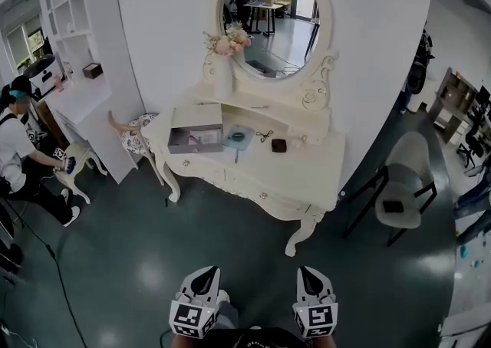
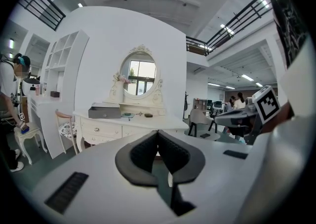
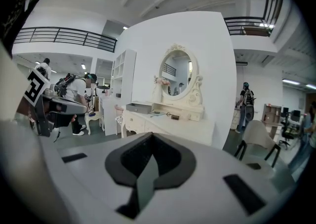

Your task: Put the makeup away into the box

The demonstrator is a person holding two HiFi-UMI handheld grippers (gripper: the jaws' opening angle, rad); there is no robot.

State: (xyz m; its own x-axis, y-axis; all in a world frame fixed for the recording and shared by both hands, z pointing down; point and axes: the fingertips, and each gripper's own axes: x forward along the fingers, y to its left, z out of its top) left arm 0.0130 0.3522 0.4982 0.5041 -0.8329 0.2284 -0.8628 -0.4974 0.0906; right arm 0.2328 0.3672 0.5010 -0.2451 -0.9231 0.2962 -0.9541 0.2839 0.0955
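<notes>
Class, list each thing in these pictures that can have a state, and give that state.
left tool, shut, nothing in it
right tool, shut, nothing in it
box, looks open at the top
dressing table drawers, shut
vase, upright, holding flowers
chair, nobody on it

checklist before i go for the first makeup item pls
1. Left gripper empty: ok, jaws together on nothing.
2. Right gripper empty: ok, jaws together on nothing.
3. Jaws open for a pick: not ok, both are shut.
4. Box open on the dressing table: ok, its grey inside shows.
5. Items within reach: not ok, the table stands well ahead across the floor.
6. Which item is makeup: cannot tell; the teal item and the small black item are too small to identify.
</notes>
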